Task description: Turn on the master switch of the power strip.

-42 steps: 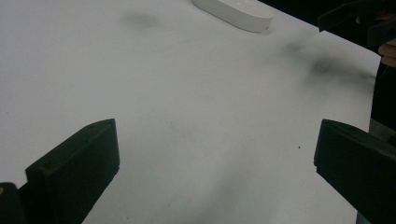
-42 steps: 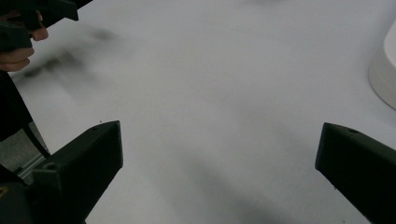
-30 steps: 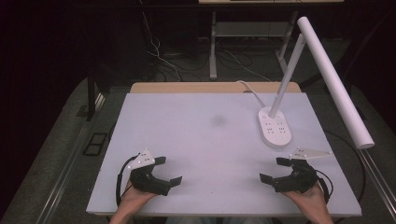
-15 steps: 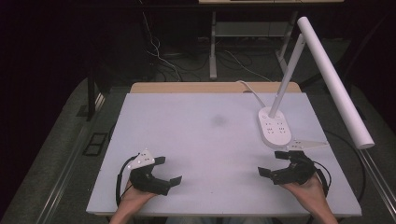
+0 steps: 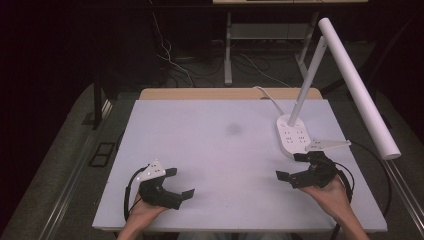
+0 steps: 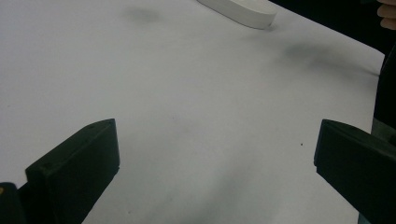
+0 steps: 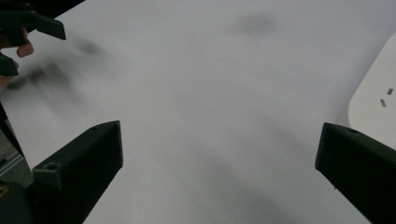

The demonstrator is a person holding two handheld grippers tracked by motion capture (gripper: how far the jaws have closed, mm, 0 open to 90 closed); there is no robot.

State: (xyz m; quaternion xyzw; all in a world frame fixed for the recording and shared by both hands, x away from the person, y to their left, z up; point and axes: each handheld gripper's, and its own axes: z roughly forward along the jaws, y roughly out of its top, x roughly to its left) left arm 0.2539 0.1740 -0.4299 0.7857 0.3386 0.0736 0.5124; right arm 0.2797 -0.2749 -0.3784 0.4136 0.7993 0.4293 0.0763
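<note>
We hold the left gripper (image 5: 176,183) and right gripper (image 5: 293,166) wide open, empty, over the pale grey table (image 5: 215,150); the white oval-based desk lamp (image 5: 292,137) stands just beside the right one.

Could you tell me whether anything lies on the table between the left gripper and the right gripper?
Nothing: the high view shows bare white table between the left gripper and the right gripper.

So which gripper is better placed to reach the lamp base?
Right. The right gripper sits open just beside the lamp base; the left gripper is open across the table.
</note>
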